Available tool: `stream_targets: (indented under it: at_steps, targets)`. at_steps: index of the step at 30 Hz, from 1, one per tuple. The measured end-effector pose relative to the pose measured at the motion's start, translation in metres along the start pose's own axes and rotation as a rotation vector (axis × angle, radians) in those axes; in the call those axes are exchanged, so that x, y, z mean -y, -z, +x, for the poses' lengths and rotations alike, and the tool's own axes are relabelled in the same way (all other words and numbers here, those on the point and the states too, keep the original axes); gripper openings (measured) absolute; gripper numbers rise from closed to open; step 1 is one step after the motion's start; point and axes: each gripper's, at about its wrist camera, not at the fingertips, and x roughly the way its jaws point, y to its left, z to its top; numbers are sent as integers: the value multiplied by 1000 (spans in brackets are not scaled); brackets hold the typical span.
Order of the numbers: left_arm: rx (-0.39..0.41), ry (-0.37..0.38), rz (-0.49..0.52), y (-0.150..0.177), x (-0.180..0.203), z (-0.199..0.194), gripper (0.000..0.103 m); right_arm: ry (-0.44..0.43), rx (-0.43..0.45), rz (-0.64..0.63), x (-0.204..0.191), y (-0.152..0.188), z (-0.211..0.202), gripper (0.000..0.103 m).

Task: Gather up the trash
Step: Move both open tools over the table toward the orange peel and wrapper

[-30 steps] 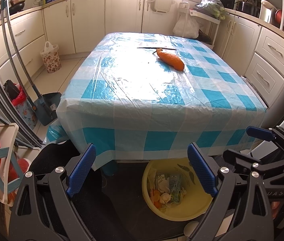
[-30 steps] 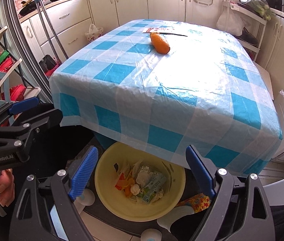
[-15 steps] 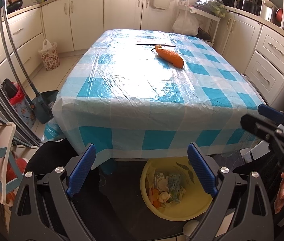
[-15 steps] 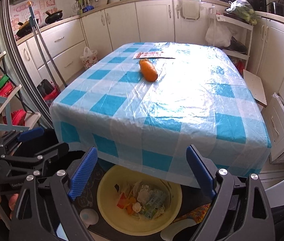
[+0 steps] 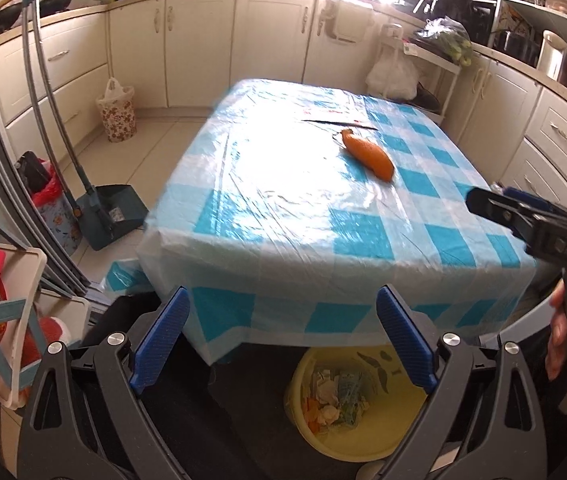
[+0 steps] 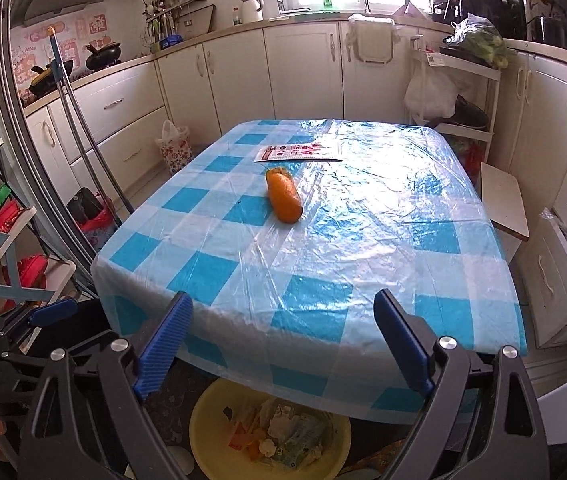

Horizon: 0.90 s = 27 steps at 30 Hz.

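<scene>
Well, glossy crinkled tablecloth (image 6: 363, 232), oblong orange peel (image 6: 283, 199).

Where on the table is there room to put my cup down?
Almost everywhere. The near half of the table, from the front edge up to the orange piece, is bare cloth, and so is the right side. The only busy spot is the far middle, where the flat packet lies just behind it.

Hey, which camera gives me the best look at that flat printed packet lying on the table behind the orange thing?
The right wrist view: the printed packet shows its red and white face, just beyond the orange peel. In the left wrist view, glare washes it out, leaving only a dark edge and faint red marks.
</scene>
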Motion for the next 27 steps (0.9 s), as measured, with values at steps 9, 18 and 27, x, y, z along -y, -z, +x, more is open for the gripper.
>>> stream_targets:
  at_steps: [9, 18, 27]
  targets:
    - [1, -65, -55, -26, -54, 11, 92, 13, -52, -119, -8, -57, 70, 88]
    - [9, -61, 1, -71, -57, 34, 95, 6, -138, -133, -2, -85, 143, 85]
    - [-15, -51, 128, -120, 49, 99, 95, -82, -195, -79, 21, -89, 175, 52]
